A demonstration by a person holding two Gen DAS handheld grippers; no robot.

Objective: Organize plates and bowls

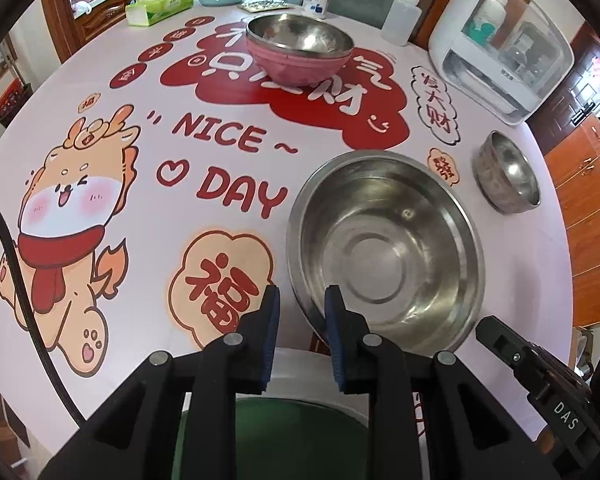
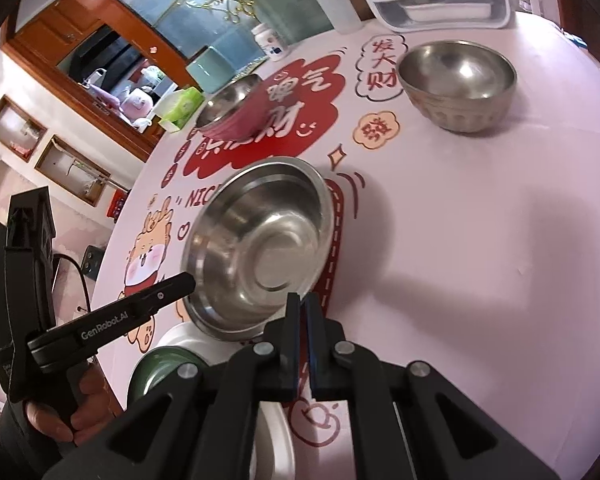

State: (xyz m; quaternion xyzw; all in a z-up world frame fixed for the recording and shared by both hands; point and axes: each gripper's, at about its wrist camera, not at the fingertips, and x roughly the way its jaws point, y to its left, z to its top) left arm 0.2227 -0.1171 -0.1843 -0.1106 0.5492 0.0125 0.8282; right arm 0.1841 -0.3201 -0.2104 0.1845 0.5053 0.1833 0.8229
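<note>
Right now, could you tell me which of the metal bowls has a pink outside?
The far bowl on the red cloud print; the large shallow bowl and the small bowl are bare steel outside.

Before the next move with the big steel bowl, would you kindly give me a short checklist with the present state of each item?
1. Left gripper open around the near rim of the large steel bowl: ok, one of the jaws is inside the rim, one outside.
2. Left jaws closed on the rim: not ok, a gap shows.
3. Right gripper clear of the bowl: cannot tell; its jaws are nearly together at the bowl's edge.
4. Large bowl empty: ok, nothing inside.
5. Small steel bowl out of the way: ok, standing apart to the right.
6. Pink bowl free as a stacking spot: not ok, a steel bowl already sits in it.
</note>
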